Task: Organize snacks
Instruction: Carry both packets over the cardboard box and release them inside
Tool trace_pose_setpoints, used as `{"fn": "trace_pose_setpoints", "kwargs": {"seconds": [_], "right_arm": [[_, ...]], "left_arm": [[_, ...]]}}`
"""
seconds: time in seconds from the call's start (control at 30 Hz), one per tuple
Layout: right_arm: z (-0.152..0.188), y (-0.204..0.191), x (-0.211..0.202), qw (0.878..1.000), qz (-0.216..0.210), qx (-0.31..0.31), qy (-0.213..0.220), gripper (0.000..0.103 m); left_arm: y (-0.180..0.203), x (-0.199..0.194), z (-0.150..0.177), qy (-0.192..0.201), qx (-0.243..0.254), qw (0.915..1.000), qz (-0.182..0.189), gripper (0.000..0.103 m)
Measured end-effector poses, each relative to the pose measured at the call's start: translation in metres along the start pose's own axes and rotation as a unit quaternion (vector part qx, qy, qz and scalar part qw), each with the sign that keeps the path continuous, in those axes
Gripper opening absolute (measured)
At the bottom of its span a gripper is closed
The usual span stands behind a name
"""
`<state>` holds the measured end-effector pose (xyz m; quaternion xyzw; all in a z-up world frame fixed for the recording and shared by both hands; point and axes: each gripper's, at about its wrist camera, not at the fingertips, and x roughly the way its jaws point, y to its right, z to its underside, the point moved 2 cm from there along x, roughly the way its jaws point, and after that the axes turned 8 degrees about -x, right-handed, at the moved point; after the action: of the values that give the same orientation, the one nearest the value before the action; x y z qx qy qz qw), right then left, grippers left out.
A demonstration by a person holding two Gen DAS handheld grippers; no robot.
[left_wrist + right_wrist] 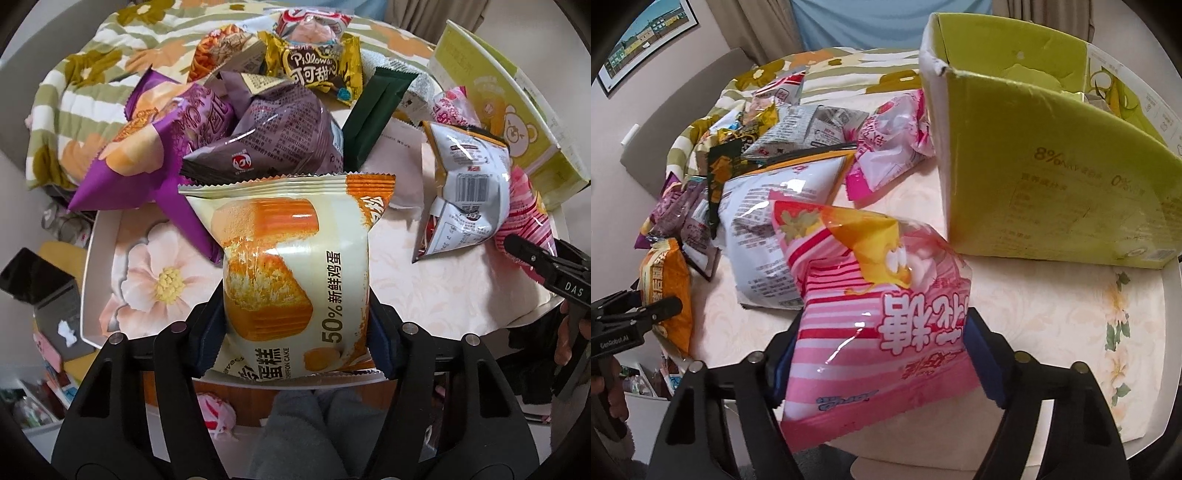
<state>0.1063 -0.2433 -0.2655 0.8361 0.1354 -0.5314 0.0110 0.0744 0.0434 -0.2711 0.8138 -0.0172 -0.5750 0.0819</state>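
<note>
Left gripper (295, 317) points steeply down over the near edge of the surface (424, 295), jaws clenched on a cream-and-orange chiffon cake packet (291, 258), pads pressing both long sides so the wrapper pinches in at the middle; packet's far end reaches toward the heap. Behind it, a loose pile of snacks: purple packets (147, 147) at left, a mauve bag (284, 136) printed with small text, a gold wrapper (314, 70) farther back, a dark green stick pack (376, 114) leaning to the right of centre. Floral cloth covers the surface; a striped flowered blanket (74, 92) lies beyond. Right of centre, a white bag with a barcode (469, 192) lies crumpled. Just beside it, the right gripper (882, 354), jaws grasping a pink striped candy bag (879, 332) across its width, the bag tilted, its upper end touching the white bag. Another pink packet (890, 147) lies farther back, near the box corner. Far right, a lime-green cardboard box (1052, 177) stands open-topped on the surface, well clear of both held packets; contents cannot be made out
</note>
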Motion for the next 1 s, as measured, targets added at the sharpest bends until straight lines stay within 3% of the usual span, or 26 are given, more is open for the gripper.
{"fn": "trace_pose_setpoints", "kwargs": {"seconds": [0.17, 0.53, 0.77, 1.0], "right_arm": [[0.002, -0.002, -0.009, 1.0, 0.003, 0.005, 0.011, 0.064], [-0.004, -0.013, -0.083, 0.997, 0.017, 0.033, 0.066, 0.063], [-0.022, -0.009, -0.142, 0.992, 0.04, 0.046, 0.114, 0.063], [-0.065, 0.031, -0.173, 0.987, 0.066, 0.048, 0.142, 0.063]], "left_arm": [[0.004, -0.016, -0.001, 0.012, 0.007, 0.9999, 0.005, 0.061], [0.025, -0.071, -0.013, 0.041, 0.036, 0.9976, 0.043, 0.061], [0.065, -0.106, -0.05, 0.085, 0.074, 0.991, 0.072, 0.061], [0.136, -0.115, -0.107, 0.105, 0.11, 0.9834, 0.1, 0.061]]}}
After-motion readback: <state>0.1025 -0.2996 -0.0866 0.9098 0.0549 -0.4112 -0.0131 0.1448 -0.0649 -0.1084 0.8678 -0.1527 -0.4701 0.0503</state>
